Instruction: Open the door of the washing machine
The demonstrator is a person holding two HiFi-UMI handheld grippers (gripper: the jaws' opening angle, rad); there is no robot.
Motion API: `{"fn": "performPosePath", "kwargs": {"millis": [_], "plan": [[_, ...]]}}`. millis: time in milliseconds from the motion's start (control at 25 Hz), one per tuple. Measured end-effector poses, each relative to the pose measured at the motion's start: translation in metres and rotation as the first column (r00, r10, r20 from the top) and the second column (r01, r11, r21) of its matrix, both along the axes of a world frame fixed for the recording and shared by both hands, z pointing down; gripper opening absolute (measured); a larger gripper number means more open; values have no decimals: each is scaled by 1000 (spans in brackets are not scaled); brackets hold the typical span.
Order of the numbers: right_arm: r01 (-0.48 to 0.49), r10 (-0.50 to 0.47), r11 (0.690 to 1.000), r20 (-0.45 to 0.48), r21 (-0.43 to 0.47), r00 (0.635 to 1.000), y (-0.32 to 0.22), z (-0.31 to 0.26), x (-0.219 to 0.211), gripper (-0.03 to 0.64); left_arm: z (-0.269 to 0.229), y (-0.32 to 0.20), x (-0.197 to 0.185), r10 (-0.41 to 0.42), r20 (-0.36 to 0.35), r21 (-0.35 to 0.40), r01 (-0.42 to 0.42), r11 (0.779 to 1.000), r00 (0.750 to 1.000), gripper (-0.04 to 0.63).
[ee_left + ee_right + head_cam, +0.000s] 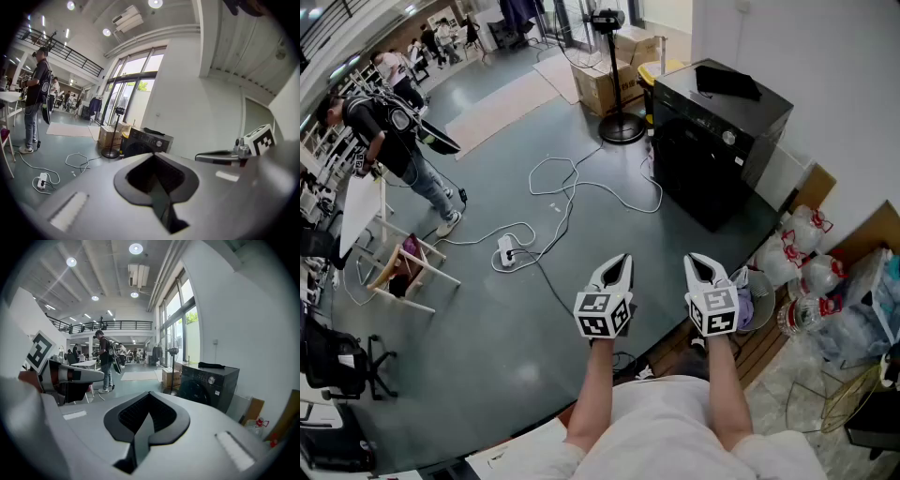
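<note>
Before the washing machine [712, 141], left gripper [622, 261] and right gripper [695, 262] have jaws closed, empty.

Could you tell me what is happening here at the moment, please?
A person holds a claw in each hand and faces a black washer from some way off. The left claw and the right claw are both shut and empty, held out in the air. The washer's door is closed, and neither claw touches it.
</note>
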State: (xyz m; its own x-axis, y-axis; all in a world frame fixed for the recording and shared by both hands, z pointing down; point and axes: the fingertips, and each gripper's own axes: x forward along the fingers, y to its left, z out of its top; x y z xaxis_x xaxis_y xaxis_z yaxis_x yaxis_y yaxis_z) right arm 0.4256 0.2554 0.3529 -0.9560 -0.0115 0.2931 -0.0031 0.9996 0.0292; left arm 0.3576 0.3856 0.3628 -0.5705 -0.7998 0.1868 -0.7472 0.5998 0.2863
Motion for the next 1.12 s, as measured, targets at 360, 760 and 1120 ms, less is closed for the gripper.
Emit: {"fn": "performPosePath", "kwargs": {"millis": [360,760,1120], "plan": [[-33,32,998,-14,-56,999,-1,16,12,2,4,13,-9,-13,-41,10,13,1000,999,55],[-50,51,983,0,-175,999,-19,23,3,2,7,26,-29,-62,0,-52,62,997,998,55],[-26,25,987,-7,-156,1000,-57,31,-50,2,5,0,-79,-107,52,-77,111,991,993,55]]}}
